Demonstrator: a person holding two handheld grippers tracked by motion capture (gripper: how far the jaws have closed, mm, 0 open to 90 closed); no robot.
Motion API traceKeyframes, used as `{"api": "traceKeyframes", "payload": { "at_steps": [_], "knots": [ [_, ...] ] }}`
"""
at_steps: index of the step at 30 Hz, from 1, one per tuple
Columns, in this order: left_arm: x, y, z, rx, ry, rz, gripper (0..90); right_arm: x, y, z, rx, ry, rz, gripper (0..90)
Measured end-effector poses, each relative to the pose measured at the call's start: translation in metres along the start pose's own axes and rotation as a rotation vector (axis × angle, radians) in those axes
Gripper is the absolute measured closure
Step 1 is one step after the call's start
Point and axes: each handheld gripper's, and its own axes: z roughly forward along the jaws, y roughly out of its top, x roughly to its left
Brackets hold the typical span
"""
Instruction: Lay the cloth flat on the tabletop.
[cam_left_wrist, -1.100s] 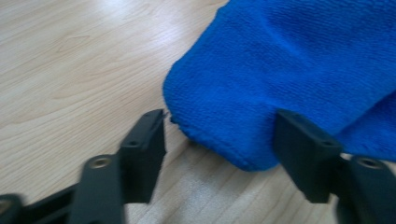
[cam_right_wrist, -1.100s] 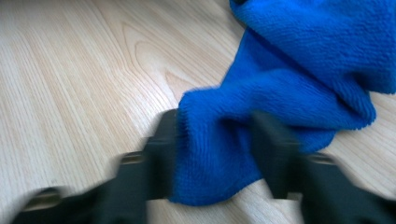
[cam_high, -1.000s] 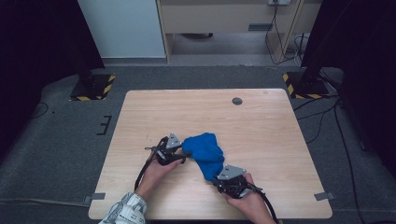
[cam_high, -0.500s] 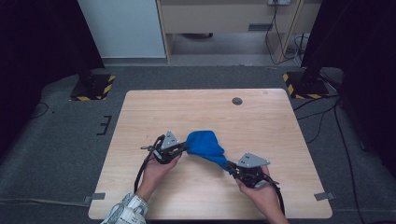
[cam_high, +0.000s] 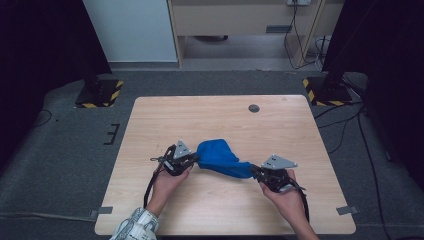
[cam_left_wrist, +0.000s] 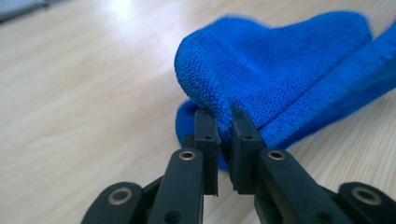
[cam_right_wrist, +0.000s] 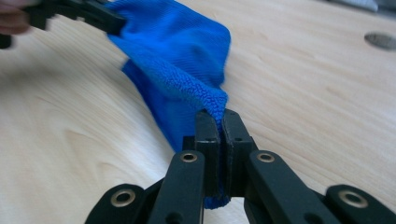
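A blue microfibre cloth (cam_high: 220, 156) lies on the wooden table (cam_high: 200, 115), stretched between both grippers. My left gripper (cam_high: 196, 160) pinches its left edge. In the left gripper view the cloth (cam_left_wrist: 280, 60) is folded over and the left gripper (cam_left_wrist: 223, 116) has a hem between its pads; its jaws have just closed on it and then eased slightly. My right gripper (cam_high: 254, 171) is shut on the cloth's right end. In the right gripper view the cloth (cam_right_wrist: 173, 42) runs from the right gripper (cam_right_wrist: 219, 116) up to the left gripper (cam_right_wrist: 93, 14).
A round dark hole (cam_high: 254, 108) sits in the tabletop near the far edge, also in the right gripper view as the hole (cam_right_wrist: 380, 41). Bare wood surrounds the cloth. Grey carpet, cables and black stands with striped bases ring the table.
My right gripper has moved rightwards, drawing the bunched cloth out into a longer strip. The left gripper has closed on the cloth's left edge and stayed in place.
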Motion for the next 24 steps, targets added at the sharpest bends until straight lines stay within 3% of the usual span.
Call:
{"api": "traceKeyframes", "payload": {
  "at_steps": [4,11,17,24],
  "knots": [
    [0.001,-0.005,0.007,0.022,-0.022,-0.012,77.3,-0.017,-0.005,0.017,0.037,-0.016,0.031,86.9],
    [-0.003,-0.005,0.011,0.006,-0.021,-0.006,39.7,-0.035,-0.009,0.029,0.081,-0.051,0.055,84.5],
    [-0.001,-0.002,0.0,-0.059,-0.031,-0.014,36.1,-0.046,-0.01,0.03,0.092,-0.092,0.073,82.3],
    [0.004,-0.002,-0.011,-0.118,-0.015,-0.038,40.5,-0.064,-0.012,0.03,0.096,-0.129,0.101,81.0]
  ]
}}
